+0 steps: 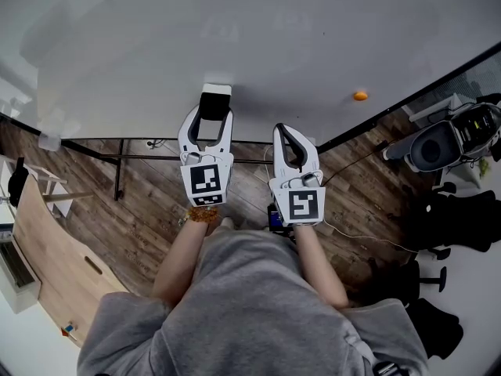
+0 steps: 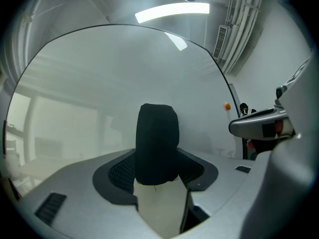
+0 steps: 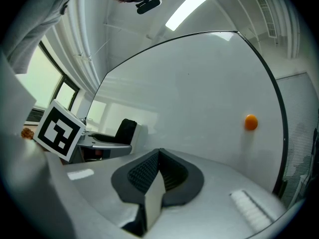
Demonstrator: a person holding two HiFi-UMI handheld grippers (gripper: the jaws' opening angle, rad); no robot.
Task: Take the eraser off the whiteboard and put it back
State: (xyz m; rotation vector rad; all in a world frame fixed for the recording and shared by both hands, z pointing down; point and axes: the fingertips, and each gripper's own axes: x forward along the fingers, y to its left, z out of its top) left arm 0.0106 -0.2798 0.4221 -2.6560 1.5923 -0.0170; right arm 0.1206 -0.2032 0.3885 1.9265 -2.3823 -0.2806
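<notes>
White board fills most of the head view: the whiteboard (image 1: 258, 45) runs wide across the top, with a small orange magnet (image 1: 360, 95) stuck to it off to the right. The left gripper (image 1: 210, 118) is up at the board's lower edge with the black-and-white eraser (image 1: 215, 104) pinched between its jaws. The eraser's far end sits right at the board, though I can't tell whether it touches. Just beside it, the right gripper (image 1: 284, 130) points at the board too, its jaws pressed together with nothing in them. Below is a wood-plank floor (image 1: 149, 202), and dark office chairs (image 1: 450, 218) stand at the right.

In the left gripper view, the eraser (image 2: 157, 143) stands upright in the middle, black on top and pale below, with the jaws clamped against both its sides. The whiteboard (image 2: 99, 93) is close ahead, the orange magnet (image 2: 227, 105) is a speck at its right edge, and the right gripper (image 2: 259, 125) pokes in from the right.

In the right gripper view, the right gripper (image 3: 158, 154) has its dark pads (image 3: 144, 173) meeting in a tight seam and it holds nothing. The orange magnet (image 3: 250, 122) sits on the whiteboard (image 3: 199, 93) to the right. At the left is the left gripper (image 3: 107, 138), holding the eraser (image 3: 125, 130) at the board.
</notes>
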